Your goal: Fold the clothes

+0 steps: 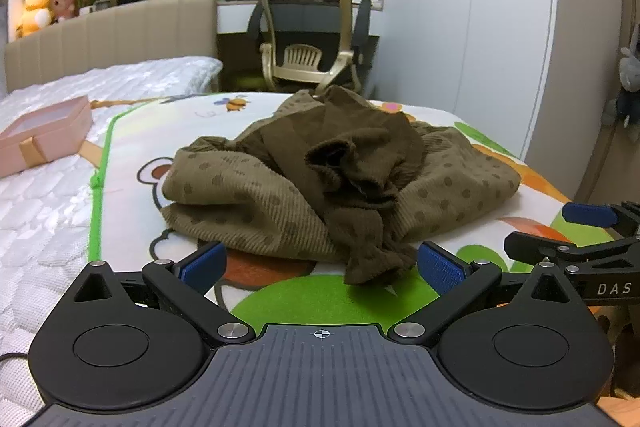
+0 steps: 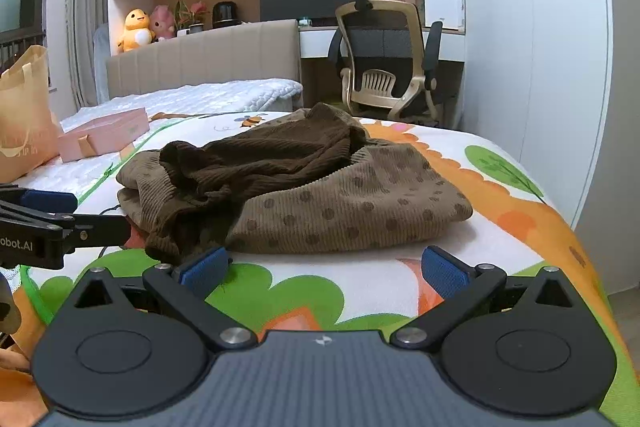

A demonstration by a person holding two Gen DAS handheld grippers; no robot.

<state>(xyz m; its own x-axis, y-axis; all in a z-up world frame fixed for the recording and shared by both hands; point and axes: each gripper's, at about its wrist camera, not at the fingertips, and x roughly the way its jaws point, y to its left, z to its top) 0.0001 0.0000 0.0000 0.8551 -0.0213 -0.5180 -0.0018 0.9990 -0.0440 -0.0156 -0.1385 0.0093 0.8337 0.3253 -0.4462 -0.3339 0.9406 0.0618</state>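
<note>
A crumpled olive-brown corduroy garment with dark dots (image 1: 320,179) lies in a heap on a cartoon-printed mat (image 1: 132,147) on the bed. In the right wrist view the same garment (image 2: 320,195) fills the middle. My left gripper (image 1: 322,263) is open, its blue pads either side of the garment's near edge, nothing pressed between them. My right gripper (image 2: 324,271) is open too, just short of the garment's near edge. Each gripper shows at the side of the other's view: the right one (image 1: 580,231), the left one (image 2: 48,223).
A pink gift box (image 1: 44,135) sits on the white quilt to the left. A tan bag (image 2: 24,115) stands at the far left. An office chair (image 1: 308,35) and desk are beyond the bed's foot. A white wardrobe wall (image 1: 500,27) runs along the right.
</note>
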